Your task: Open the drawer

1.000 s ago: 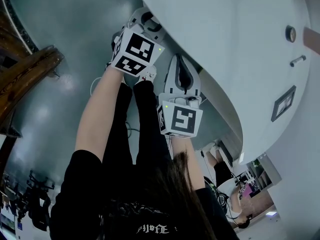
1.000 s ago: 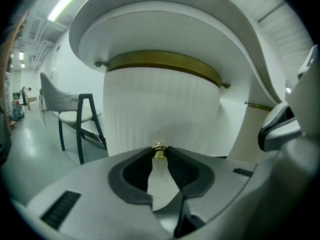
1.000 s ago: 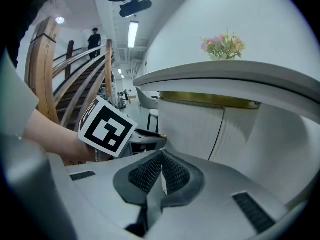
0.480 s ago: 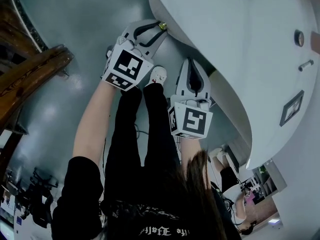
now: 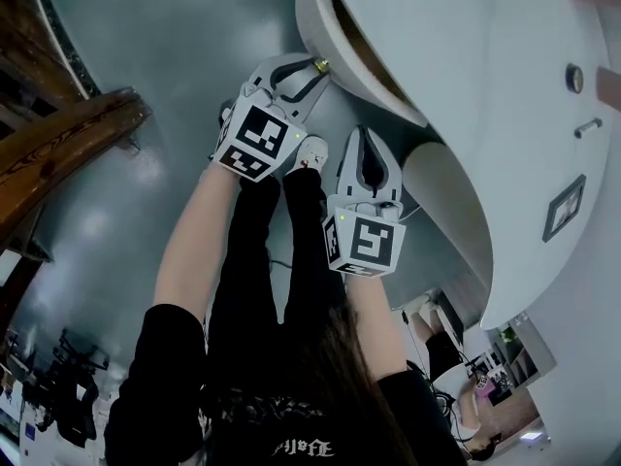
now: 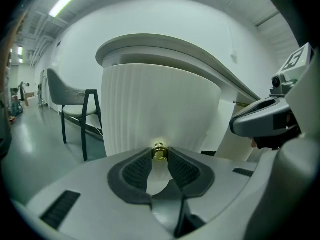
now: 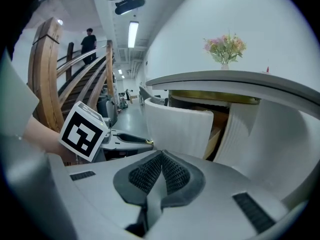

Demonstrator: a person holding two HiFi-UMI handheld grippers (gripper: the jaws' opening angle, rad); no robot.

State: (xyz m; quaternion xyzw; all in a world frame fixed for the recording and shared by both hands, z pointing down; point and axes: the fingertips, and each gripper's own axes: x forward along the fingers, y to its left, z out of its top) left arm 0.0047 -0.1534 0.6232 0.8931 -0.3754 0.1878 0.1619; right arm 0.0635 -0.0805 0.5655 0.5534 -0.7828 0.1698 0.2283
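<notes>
A curved white ribbed drawer [image 5: 315, 22] stands pulled out from under the rounded white counter [image 5: 466, 56], a dark gap showing behind its front. Its small brass knob [image 5: 319, 65] sits between the tips of my left gripper [image 5: 316, 67], which is shut on it. In the left gripper view the brass knob [image 6: 159, 152] is pinched between the dark pads, with the drawer front [image 6: 160, 109] right behind. My right gripper [image 5: 367, 142] hangs just below the counter edge, shut and empty. In the right gripper view the drawer [image 7: 177, 129] stands out from the counter, its wooden inside visible.
A wooden stair rail [image 5: 58, 153] runs along the left over the grey floor. A chair [image 6: 75, 109] stands to the left of the drawer. A vase of flowers [image 7: 225, 49] rests on the counter top. A person [image 7: 89, 41] stands far off on the stairs.
The drawer has come out from the counter, drawn by my left gripper on the knob toward the person. The right gripper has shifted slightly alongside.
</notes>
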